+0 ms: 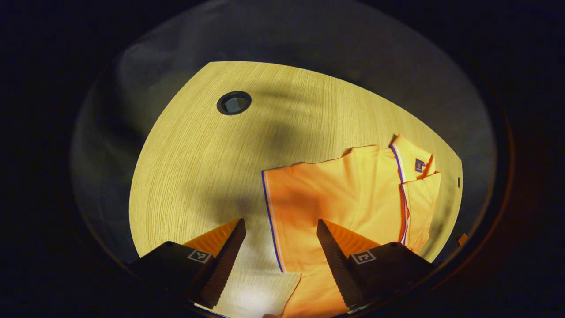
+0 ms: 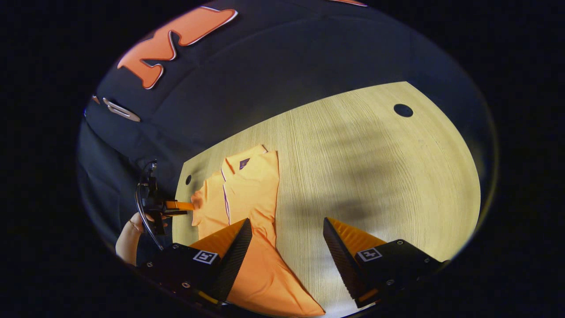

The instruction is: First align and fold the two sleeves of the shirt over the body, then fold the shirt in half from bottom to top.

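Over on the left, a hand (image 2: 132, 234) holds the left gripper (image 2: 178, 206) at the edge of the orange shirt (image 2: 247, 194); in its own view the fingers stand apart above the cloth. The shirt lies flat on the wooden table (image 2: 375, 176), collar far. The right gripper (image 2: 287, 247) hangs spread wide, holding nothing.
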Available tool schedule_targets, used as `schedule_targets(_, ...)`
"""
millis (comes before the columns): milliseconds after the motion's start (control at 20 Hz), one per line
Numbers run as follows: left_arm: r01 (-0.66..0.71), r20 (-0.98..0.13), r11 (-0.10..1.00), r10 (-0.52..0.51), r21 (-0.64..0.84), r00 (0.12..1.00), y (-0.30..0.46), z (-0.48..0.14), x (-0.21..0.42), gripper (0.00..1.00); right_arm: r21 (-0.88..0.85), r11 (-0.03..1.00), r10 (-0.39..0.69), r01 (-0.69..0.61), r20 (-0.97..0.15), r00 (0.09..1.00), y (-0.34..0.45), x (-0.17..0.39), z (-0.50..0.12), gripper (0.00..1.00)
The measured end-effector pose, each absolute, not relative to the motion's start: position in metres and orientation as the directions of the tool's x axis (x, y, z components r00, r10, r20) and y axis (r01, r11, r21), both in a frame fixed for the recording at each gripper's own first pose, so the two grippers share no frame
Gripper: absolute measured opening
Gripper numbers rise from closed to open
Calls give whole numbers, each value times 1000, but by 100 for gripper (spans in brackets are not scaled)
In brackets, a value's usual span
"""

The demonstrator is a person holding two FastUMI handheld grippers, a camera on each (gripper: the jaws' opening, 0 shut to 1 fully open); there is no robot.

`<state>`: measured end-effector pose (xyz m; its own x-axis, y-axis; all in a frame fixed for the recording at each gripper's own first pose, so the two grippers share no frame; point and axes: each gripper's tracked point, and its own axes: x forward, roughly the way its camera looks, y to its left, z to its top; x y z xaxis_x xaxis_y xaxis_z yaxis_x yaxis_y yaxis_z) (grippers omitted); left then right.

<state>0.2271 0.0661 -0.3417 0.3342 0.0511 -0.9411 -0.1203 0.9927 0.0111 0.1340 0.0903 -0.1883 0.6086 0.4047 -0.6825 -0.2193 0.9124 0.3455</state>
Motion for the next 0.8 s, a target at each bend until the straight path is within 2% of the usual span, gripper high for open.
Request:
schedule_targets(450,-114,-942,993,75,39,328,64,-347,233,99,381,899,432,-217,-680,592,92,136,-193,99)
schedule_targets(700,-134,-937,989,104,63,332,69,-349,231,89,403,893,439,-201,-679,589,89,138,-198,98)
schedule_targets(800,-155,-933,985,129,81,337,71,-342,231,69,422,886,450,-194,-678,581,89,135,-203,98)
